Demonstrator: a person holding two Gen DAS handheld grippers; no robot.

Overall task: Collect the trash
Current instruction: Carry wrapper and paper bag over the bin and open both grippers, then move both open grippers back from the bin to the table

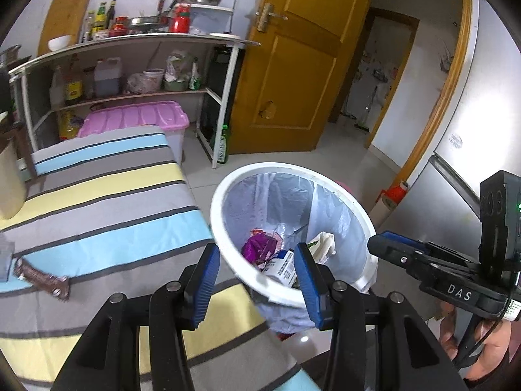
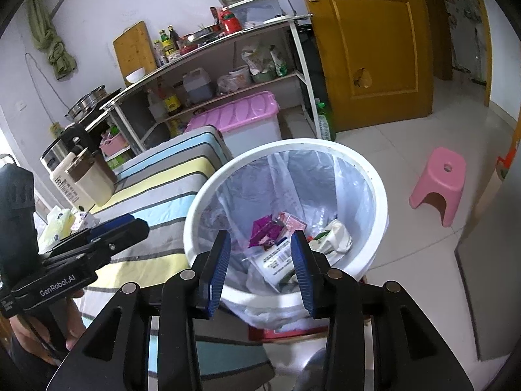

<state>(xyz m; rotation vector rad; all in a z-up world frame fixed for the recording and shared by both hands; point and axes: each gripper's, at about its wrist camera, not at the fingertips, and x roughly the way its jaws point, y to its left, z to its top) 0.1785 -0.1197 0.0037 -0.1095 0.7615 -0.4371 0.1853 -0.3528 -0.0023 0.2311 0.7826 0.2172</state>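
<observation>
A white trash bin point(image 1: 228, 182) with a clear liner stands beside the striped table point(image 1: 107, 189); it also shows in the right wrist view point(image 2: 208, 192). Inside lie a purple wrapper point(image 1: 257, 247), a white carton with a barcode point(image 2: 276, 260) and crumpled tissue point(image 1: 325, 244). My left gripper point(image 1: 257, 277) is open and empty over the bin's near rim. My right gripper point(image 2: 260, 264) is open and empty above the bin's near side; it also shows at the right in the left wrist view point(image 1: 390, 247). A brown snack wrapper point(image 1: 42, 280) lies on the table at the left.
A metal shelf point(image 1: 130, 42) with bottles, bowls and a pink-lidded box point(image 1: 136, 117) stands behind the table. A wooden door point(image 1: 302, 58) is open. A pink stool point(image 2: 439, 185) stands on the floor. A thermos and carton point(image 2: 81, 179) and tissue packs point(image 2: 58, 224) sit on the table.
</observation>
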